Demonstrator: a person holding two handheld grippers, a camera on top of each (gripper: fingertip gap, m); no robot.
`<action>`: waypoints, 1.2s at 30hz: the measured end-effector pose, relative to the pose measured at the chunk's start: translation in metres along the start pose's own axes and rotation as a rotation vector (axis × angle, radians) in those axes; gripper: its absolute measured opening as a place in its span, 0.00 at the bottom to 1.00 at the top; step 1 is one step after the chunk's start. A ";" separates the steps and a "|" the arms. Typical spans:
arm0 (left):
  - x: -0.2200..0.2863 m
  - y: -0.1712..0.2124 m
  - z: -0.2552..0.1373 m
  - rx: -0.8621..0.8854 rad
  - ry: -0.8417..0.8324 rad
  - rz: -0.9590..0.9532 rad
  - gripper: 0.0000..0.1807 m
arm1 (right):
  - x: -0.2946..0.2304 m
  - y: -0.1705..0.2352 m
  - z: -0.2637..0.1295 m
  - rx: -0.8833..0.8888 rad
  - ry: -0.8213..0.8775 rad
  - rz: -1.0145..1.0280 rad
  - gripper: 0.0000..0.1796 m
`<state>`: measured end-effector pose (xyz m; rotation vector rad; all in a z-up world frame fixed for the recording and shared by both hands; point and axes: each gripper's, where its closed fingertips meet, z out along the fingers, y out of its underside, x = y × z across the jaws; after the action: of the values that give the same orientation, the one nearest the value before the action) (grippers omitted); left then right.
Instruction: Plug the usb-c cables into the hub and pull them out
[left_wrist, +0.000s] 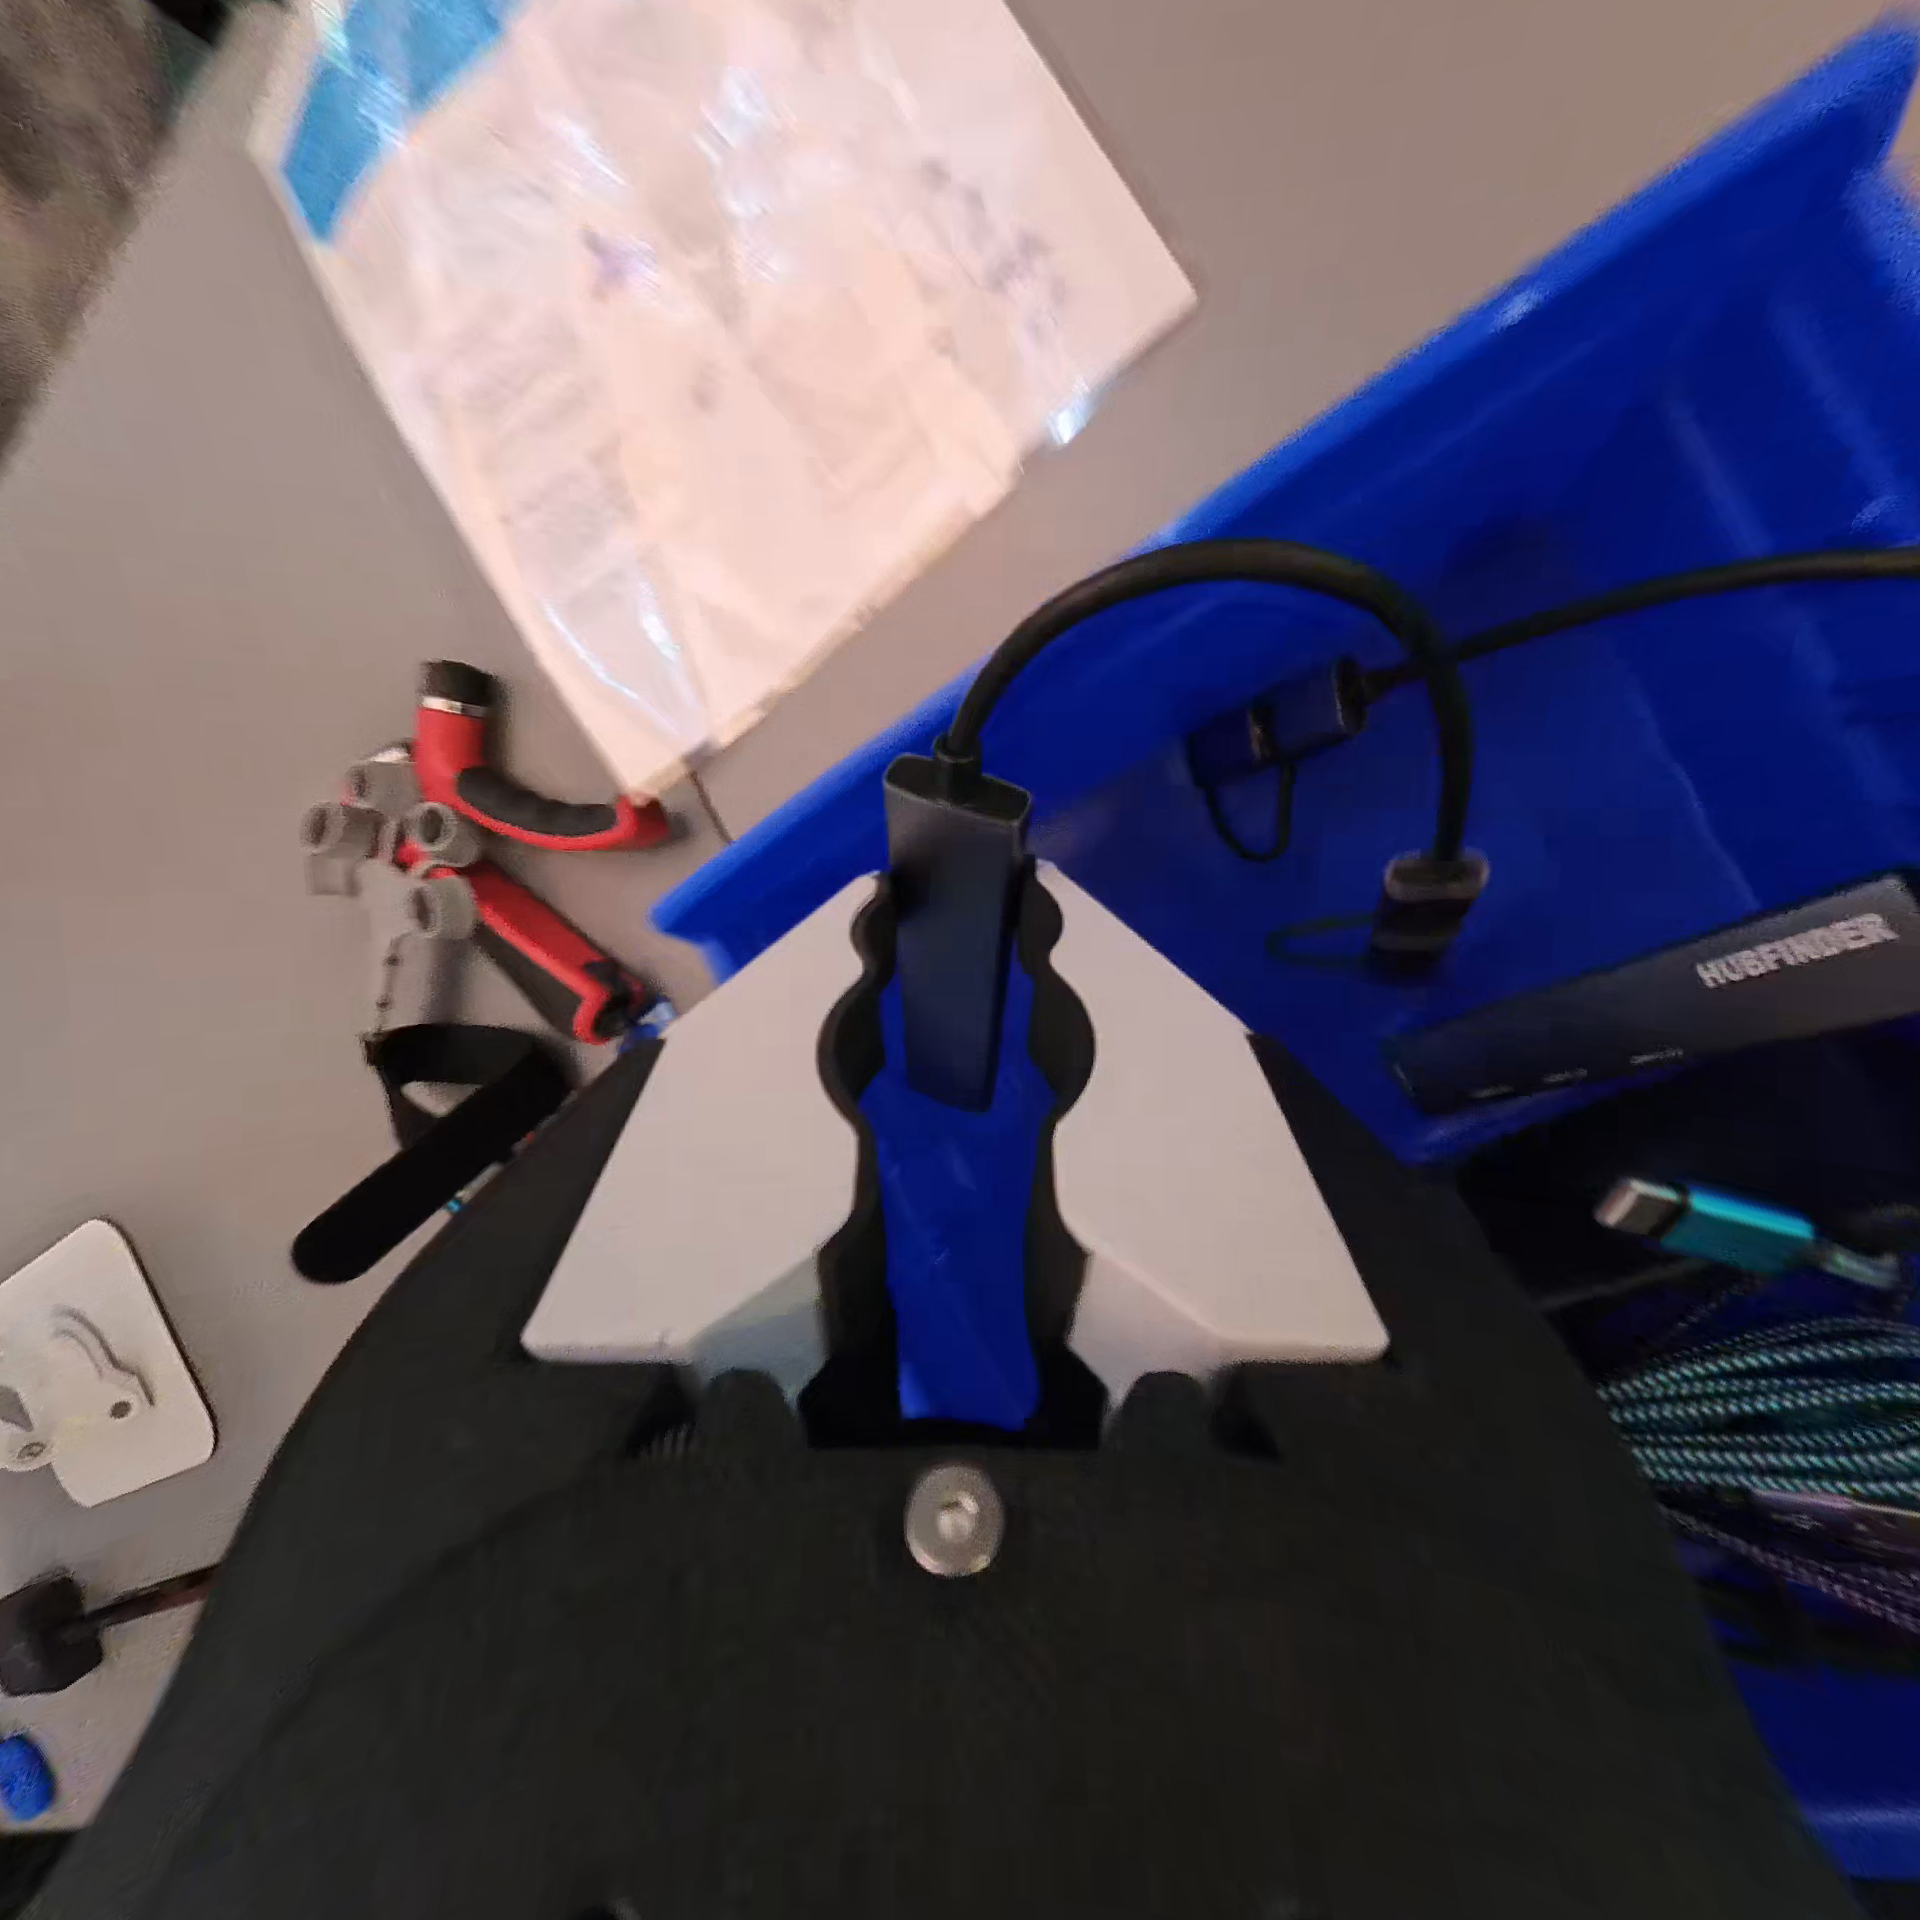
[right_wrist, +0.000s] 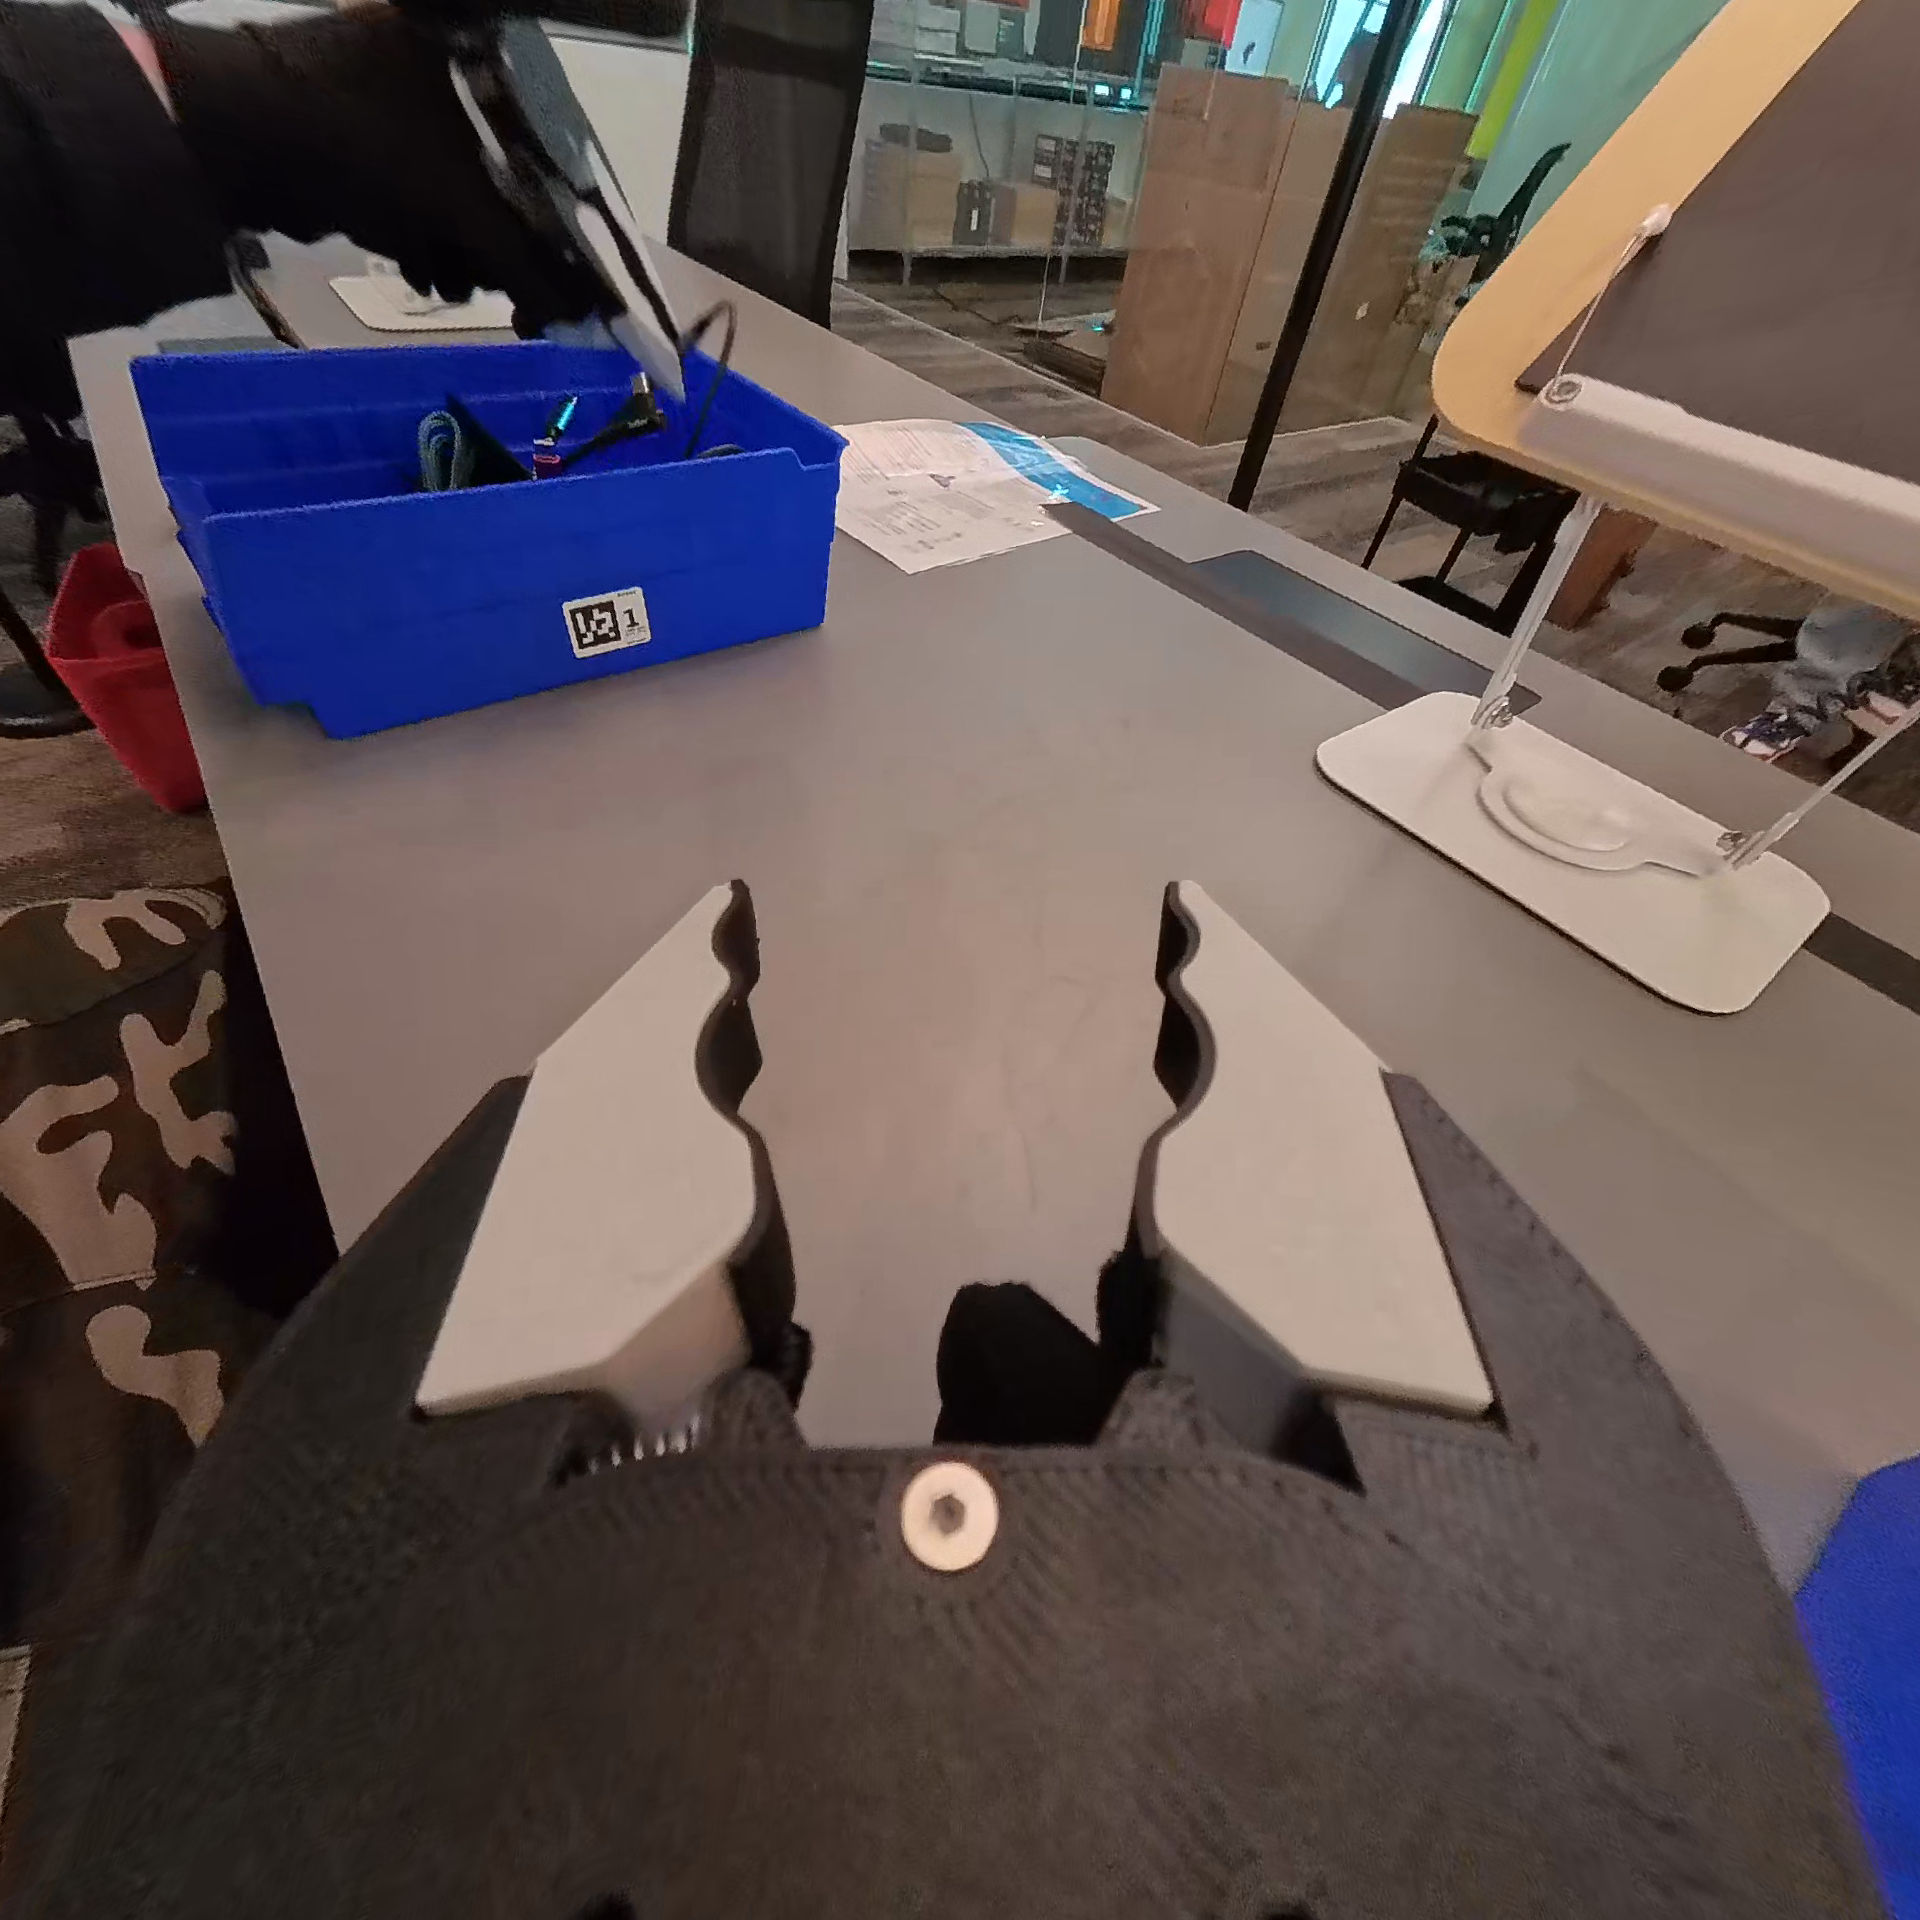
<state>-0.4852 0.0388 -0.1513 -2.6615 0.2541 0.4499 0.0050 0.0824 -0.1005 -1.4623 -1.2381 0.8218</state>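
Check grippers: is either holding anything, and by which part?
Left gripper clamps a slim dark-grey metal hub across its narrow body, cable end outward. Right gripper holds nothing.

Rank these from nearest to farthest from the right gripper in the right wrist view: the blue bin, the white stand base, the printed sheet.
From the right gripper:
1. White stand base, front right on the table.
2. Blue bin, ahead on the left.
3. Printed sheet, past the bin's right end, farthest.
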 end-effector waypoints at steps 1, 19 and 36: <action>-0.007 -0.005 -0.012 0.042 -0.017 -0.019 0.12 | 0.000 0.002 0.002 -0.004 -0.002 0.001 0.42; 0.174 -0.172 -0.176 0.428 0.196 0.371 0.11 | 0.037 0.077 0.022 -0.107 0.133 0.023 0.43; 0.389 -0.134 -0.015 -0.045 0.440 0.621 0.11 | 0.072 0.066 -0.004 0.022 0.267 0.067 0.42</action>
<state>-0.0861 0.1108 -0.2242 -2.6537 1.2297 0.0330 0.0446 0.1534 -0.1549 -1.5462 -0.9813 0.6566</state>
